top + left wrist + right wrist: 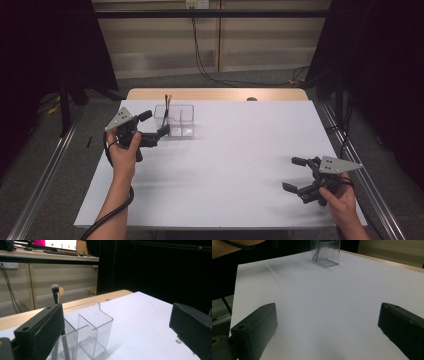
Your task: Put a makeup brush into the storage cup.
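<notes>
Organizer (176, 120) at the far left of the sheet (240, 165), brushes (167, 102) upright in its left back cell.
Left gripper (159, 126) just beside the near-left wall, jaws wide, nothing held: best closed gently, squarely on the clear wall, clear of the brushes. Right gripper (296, 174) well apart, near right, gaping, empty.

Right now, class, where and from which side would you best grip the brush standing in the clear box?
Probably the brush by its upper handle, where it rises above the clear box rim. Come from above with open jaws either side: it stands nearly upright in a corner compartment, walls blocking lower access. The left gripper is nearest.
</notes>
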The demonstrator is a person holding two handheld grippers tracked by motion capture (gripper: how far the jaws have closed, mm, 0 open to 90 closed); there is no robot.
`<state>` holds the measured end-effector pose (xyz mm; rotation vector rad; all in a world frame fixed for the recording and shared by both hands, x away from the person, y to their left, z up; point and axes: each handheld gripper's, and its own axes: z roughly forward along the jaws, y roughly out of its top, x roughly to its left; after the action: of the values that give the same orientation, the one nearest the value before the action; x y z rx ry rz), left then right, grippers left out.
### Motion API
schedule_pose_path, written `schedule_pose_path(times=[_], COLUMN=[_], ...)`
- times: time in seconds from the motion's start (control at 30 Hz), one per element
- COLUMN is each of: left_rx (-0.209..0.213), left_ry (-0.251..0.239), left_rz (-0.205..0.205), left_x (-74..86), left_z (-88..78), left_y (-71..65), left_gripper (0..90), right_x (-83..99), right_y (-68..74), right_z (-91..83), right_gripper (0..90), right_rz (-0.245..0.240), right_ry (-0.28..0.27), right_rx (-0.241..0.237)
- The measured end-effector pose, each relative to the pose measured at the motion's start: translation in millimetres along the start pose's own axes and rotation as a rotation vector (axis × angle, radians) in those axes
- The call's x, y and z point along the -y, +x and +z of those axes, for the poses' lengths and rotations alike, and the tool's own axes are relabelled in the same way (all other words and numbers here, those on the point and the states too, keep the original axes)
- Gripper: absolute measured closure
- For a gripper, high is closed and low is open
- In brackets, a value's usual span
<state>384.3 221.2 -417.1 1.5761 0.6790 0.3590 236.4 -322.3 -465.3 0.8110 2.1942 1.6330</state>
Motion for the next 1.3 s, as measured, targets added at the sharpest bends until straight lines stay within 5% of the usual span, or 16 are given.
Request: schedule_pose_path(times=[1.3], left_rx=[0.105], left_ry=[0.045], left_rz=[0.018], left_x=[29.5], left_z=[-22.3], left_y=[-25.5], left_gripper=[0.2], right_x=[-3.2], right_y=[2.1], right_z=[3.2], right_gripper=[2.0], right_rz=[-0.011], right_ry=[-0.002], right_rx=[-0.007])
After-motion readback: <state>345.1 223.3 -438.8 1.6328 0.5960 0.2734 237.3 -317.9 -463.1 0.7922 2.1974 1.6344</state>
